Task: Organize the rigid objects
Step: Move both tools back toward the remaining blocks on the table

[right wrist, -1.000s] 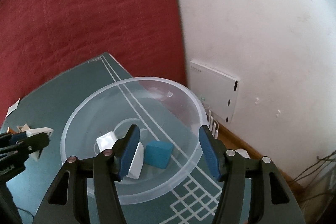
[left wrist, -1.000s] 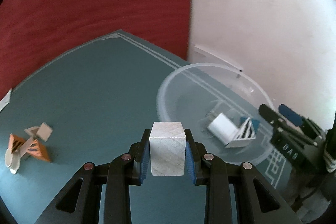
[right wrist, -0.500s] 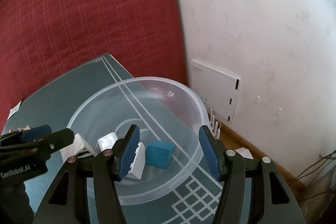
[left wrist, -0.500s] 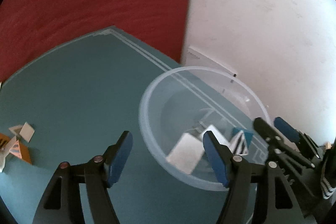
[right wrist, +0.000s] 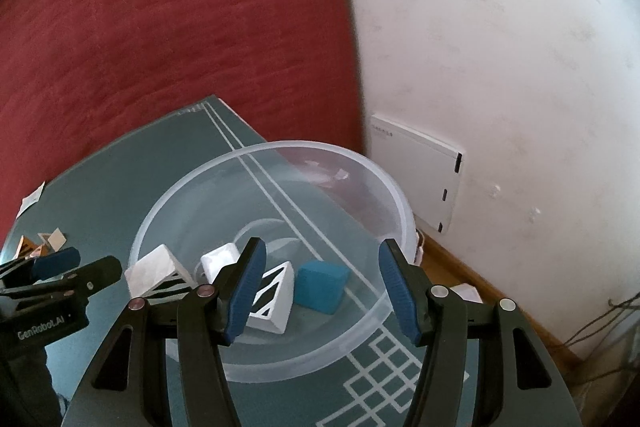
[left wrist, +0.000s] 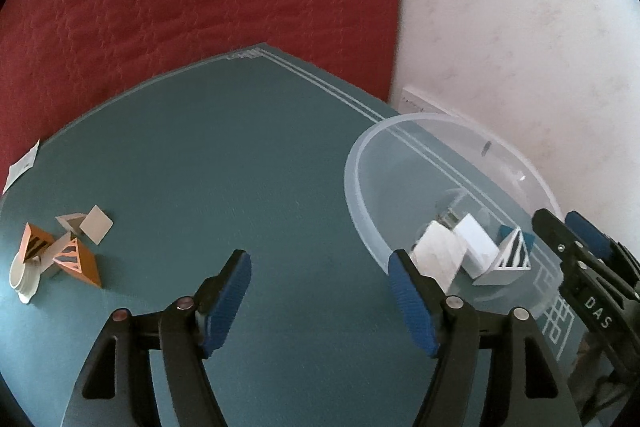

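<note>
A clear plastic bowl (left wrist: 360, 211) stands on the teal mat at the right; it also shows in the right wrist view (right wrist: 392, 195). Inside lie a white cube (right wrist: 154, 269), a white block (right wrist: 222, 259), a white striped prism (right wrist: 272, 301) and a blue cube (right wrist: 322, 287). My left gripper (left wrist: 320, 291) is open and empty, above the mat just left of the bowl. My right gripper (right wrist: 320, 283) is open and empty over the bowl's near side. An orange striped prism (left wrist: 78, 263) and small pale pieces (left wrist: 96, 229) lie at the mat's far left.
A red quilted cover (left wrist: 200, 7) lies behind the mat. A white wall (right wrist: 500, 47) with a white box (right wrist: 416, 167) is at the right. A white spoon-like piece (left wrist: 24, 277) lies by the orange prisms. A paper tag (left wrist: 22, 165) sits at the mat's left edge.
My left gripper opened and let the white cube go into the bowl, then drew back to the left. The right gripper stayed open over the bowl.
</note>
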### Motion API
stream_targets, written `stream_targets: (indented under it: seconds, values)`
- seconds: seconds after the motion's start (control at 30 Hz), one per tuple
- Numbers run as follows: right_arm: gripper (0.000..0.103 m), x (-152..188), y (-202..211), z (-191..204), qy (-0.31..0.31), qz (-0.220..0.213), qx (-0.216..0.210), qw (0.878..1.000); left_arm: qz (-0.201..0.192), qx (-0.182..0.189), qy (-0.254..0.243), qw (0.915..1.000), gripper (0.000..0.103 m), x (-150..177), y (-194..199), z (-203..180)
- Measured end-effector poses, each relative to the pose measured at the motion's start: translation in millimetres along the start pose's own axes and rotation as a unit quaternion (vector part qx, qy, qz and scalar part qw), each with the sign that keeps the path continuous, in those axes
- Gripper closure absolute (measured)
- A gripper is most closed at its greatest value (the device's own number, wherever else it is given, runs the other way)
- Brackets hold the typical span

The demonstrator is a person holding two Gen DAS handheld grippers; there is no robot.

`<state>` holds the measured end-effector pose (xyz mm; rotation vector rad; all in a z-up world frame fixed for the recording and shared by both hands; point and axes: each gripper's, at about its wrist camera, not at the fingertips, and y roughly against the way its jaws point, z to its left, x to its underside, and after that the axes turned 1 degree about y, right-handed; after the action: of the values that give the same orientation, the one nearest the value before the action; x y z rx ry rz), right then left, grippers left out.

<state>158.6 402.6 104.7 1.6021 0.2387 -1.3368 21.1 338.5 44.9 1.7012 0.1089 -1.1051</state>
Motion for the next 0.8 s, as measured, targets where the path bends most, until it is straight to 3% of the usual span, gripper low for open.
stream_targets:
  seconds: [0.23, 0.47, 0.57, 0.8]
  values:
    - [0.043, 1, 7, 3, 0.002, -0.002, -0.005, 1.000, -0.003, 0.005, -0.036, 0.9993, 0.022, 13, -3, -15]
    - [0.043, 1, 9, 5, 0.001, -0.005, -0.005, 1.000, -0.036, -0.036, -0.067, 0.9964, 0.008, 7, -12, -28]
    - [0.043, 0, 8, 6, 0.001, -0.004, -0.004, 1.000, -0.052, -0.063, -0.073, 0.9940, 0.007, 3, -19, -29]
    - [0.043, 0, 6, 7, 0.003, -0.003, -0.004, 1.000, -0.036, -0.045, -0.036, 0.9976, 0.007, 0, -12, -16]
